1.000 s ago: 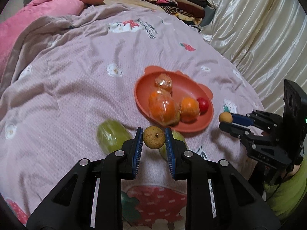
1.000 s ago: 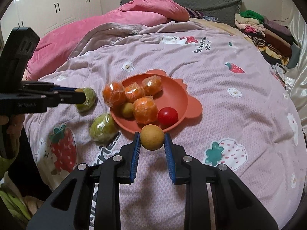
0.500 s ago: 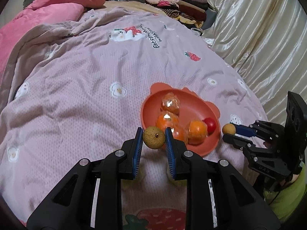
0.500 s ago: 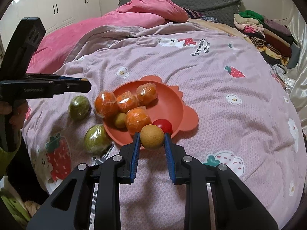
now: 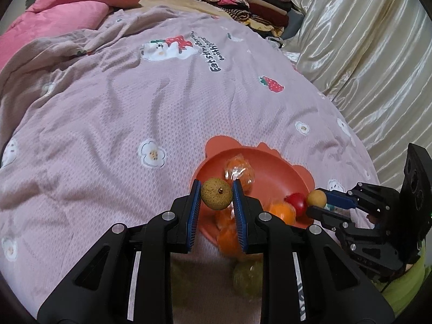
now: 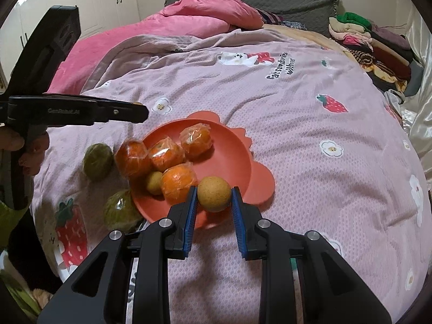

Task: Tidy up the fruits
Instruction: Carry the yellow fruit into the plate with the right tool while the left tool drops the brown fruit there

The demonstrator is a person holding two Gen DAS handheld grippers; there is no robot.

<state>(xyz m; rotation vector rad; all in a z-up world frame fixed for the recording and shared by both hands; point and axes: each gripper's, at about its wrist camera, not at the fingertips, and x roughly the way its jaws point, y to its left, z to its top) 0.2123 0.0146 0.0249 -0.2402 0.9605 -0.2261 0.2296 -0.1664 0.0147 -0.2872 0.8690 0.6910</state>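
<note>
- The left tongs (image 5: 216,197) are closed on a small brown round fruit (image 5: 216,193) with a stem dimple, held above the near-left rim of the orange plate (image 5: 272,172).
- The right tongs (image 6: 214,198) are clamped on a second tan round fruit (image 6: 214,193), held over the plate's near edge.
- The plate lies on the bed's pink quilt (image 6: 297,124) and carries four plastic-wrapped oranges (image 6: 166,154), a small yellow-green fruit (image 6: 154,182) and a red tomato (image 5: 296,200).
- Two wrapped green fruits (image 6: 97,158) lie on the quilt just left of the plate in the right wrist view.
- Folded clothes (image 6: 359,40) are stacked at the far right corner of the bed.
</note>
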